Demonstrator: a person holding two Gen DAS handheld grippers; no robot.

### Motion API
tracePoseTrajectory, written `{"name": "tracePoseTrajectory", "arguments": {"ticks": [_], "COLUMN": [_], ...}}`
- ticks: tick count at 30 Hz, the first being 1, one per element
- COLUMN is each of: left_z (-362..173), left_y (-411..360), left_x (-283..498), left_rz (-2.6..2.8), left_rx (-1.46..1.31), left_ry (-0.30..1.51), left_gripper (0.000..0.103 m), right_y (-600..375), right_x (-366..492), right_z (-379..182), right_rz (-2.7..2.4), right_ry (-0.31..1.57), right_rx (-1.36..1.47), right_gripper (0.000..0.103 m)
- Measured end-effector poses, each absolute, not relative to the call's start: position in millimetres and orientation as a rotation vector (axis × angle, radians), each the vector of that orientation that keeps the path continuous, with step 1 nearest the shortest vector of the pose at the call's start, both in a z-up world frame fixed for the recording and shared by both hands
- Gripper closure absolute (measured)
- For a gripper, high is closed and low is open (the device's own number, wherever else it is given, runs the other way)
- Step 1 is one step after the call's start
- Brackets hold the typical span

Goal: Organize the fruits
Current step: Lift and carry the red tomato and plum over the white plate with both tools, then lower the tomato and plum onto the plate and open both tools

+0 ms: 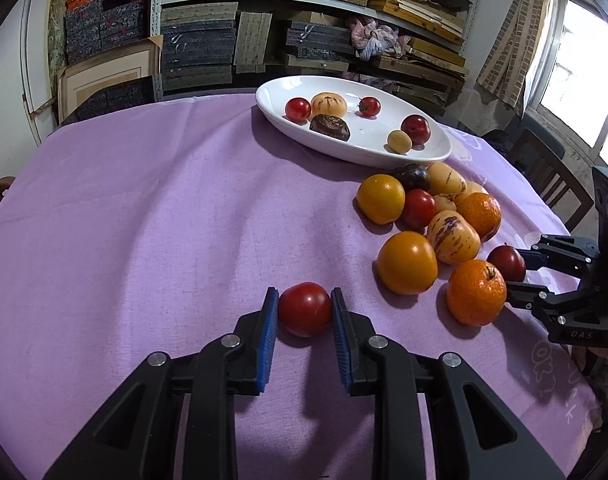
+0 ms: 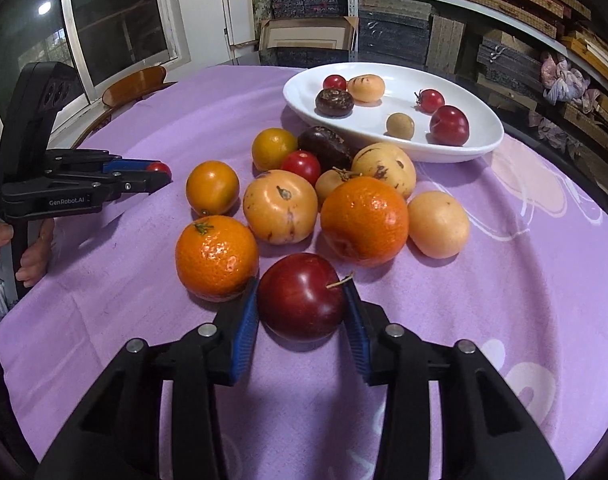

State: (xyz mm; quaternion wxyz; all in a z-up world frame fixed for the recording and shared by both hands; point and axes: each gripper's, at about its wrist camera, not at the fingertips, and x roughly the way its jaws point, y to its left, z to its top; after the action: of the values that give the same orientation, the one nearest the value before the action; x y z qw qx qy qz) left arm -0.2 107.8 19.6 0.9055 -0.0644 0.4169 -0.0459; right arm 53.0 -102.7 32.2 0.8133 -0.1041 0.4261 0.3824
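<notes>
Left gripper [image 1: 304, 310] pinches a small red tomato [image 1: 305, 309], right gripper [image 2: 301, 300] a dark red plum [image 2: 301, 296], each presumably bound for the white oval dish [image 2: 480, 142]

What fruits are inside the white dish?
The white dish holds six: two small tomatoes, a striped yellow fruit, a dark brown fruit, a small tan fruit and a red plum. Nothing looks hidden.

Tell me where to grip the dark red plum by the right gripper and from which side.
Grip the plum across its widest middle, coming low from the near side as the right gripper does. Its stem points right, and a mandarin crowds the left finger.
</notes>
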Motion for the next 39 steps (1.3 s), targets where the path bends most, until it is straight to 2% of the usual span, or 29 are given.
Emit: {"name": "tracePoseTrajectory", "arguments": {"ticks": [7,10,14,21,30,32,35,39], "left_z": [89.2,115.2,121.4,83.1,52.7,51.9,53.2,68.4], "left_y": [98.2,85.5,67.8,67.9,76.2,76.8,79.5,89.5], "left_x": [53.5,99.5,163.2,254.1,284.4,285.7,281.5,262.4], "left_rz": [-0.115,-0.125,-0.103,-0.042,-0.032,-0.026,-0.008,0.001], "left_rx": [-0.085,-0.067,-0.055,-0.072,-0.112,-0.103,-0.106,-0.122], "left_ry": [0.776,0.76,0.777,0.89,0.939,0.939,0.931,0.905], "left_gripper": [0.077,0.077,0.077,0.077,0.076,0.072,0.057,0.056], "right_y": [-126.1,-113.8,-85.2,-44.3,-26.2,-24.0,-19.2,-23.4], "right_x": [105.3,145.3,187.9,241.8,271.3,272.8,272.1,270.7], "right_z": [135.4,151.9,125.4,73.4,44.9,41.1,39.2,44.5], "right_rz": [0.736,0.704,0.693,0.675,0.667,0.669,0.663,0.66], "right_ry": [0.711,0.699,0.774,0.882,0.938,0.947,0.946,0.938], "right_rx": [-0.135,-0.14,-0.177,-0.223,-0.258,-0.251,-0.274,-0.253], "right_gripper": [0.063,0.063,0.063,0.063,0.063,0.063,0.061,0.059]}}
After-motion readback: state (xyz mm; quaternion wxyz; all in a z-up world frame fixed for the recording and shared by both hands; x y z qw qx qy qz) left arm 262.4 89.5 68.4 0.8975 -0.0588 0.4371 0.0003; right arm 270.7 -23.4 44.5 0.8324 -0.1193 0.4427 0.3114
